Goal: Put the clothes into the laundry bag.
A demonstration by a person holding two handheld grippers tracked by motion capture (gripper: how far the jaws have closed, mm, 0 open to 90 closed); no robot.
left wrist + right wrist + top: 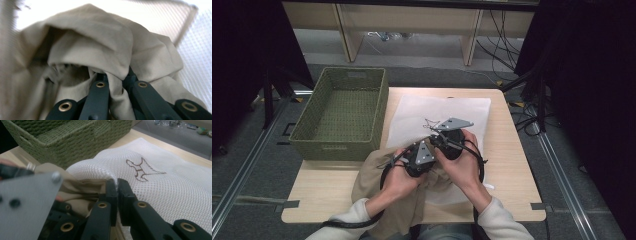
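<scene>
A beige cloth (pixel 377 185) lies bunched at the table's front and hangs over its near edge. A white mesh bag (pixel 437 107) is spread flat behind it, with a thin brown cord (pixel 140 170) on top. My left gripper (pixel 424 162) is shut on a fold of the beige cloth (pixel 95 32), which drapes over its jaws (pixel 115 76). My right gripper (pixel 436 140) is shut on a raised edge of the mesh bag (pixel 162 187), pinched between its jaws (pixel 117 183). Both grippers sit close together, with the beige cloth (pixel 75 187) just beside the pinched mesh edge.
A green woven basket (pixel 342 145) stands at the table's left, overhanging the side, and nothing is inside it. The light wooden table (pixel 507 165) has bare room to the right of the mesh bag. Cables and shelf legs lie on the floor beyond.
</scene>
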